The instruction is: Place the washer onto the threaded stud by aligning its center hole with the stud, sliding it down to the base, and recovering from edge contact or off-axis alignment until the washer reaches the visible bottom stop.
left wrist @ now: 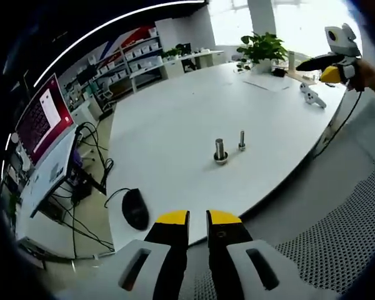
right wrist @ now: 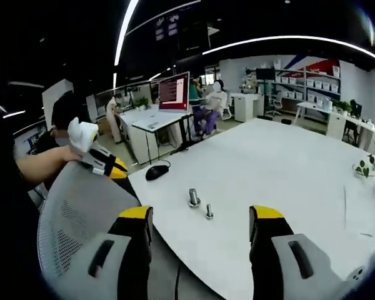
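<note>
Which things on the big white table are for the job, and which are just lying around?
For the job:
stud
bigger stud on a wide base

Just lying about:
mouse
plant
paper
white controller

I cannot make out the washer.

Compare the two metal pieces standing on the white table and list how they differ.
The thicker stud is wider and sits on a broad ring-like base; the thinner bolt is slim, with only a small foot. In the left gripper view the thicker stud stands nearer the camera, the thinner bolt behind it to the right. Both are metallic, upright, and apart from each other on the white table.
</note>
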